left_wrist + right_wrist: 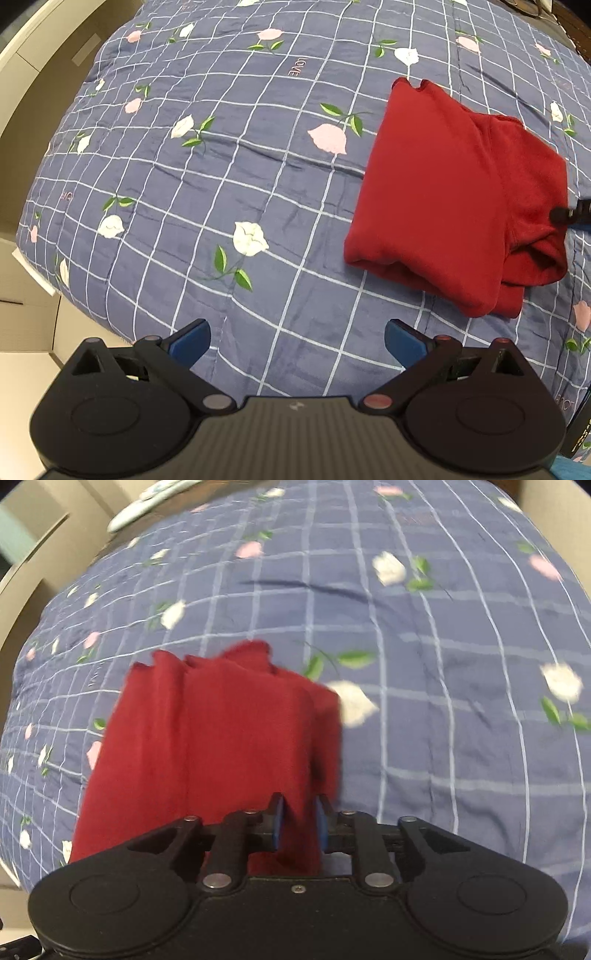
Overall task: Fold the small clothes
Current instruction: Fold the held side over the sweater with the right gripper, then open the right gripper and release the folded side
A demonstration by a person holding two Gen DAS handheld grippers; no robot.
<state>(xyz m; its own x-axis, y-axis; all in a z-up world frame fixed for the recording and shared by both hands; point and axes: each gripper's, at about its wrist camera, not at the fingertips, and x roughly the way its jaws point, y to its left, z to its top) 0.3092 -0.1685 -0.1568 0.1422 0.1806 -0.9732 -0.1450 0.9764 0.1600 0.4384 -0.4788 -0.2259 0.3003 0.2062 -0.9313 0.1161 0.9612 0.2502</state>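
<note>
A small dark red garment (pixel 454 199) lies folded in layers on the blue checked quilt (pixel 240 177), at the right of the left wrist view. My left gripper (pixel 297 341) hovers open over bare quilt, below and left of the garment, with nothing between its blue pads. In the right wrist view the same red garment (pixel 221 746) stretches away from my right gripper (pixel 300 821), whose pads pinch a fold of its near edge. The tip of the right gripper (pixel 570 215) shows at the garment's right side in the left wrist view. The right wrist view is motion-blurred.
The quilt (pixel 443 664) with pink and white flowers covers a bed. Beige furniture (pixel 33 92) and pale floor lie past the bed's left edge. A pale flat object (pixel 147 502) rests beyond the bed's far left in the right wrist view.
</note>
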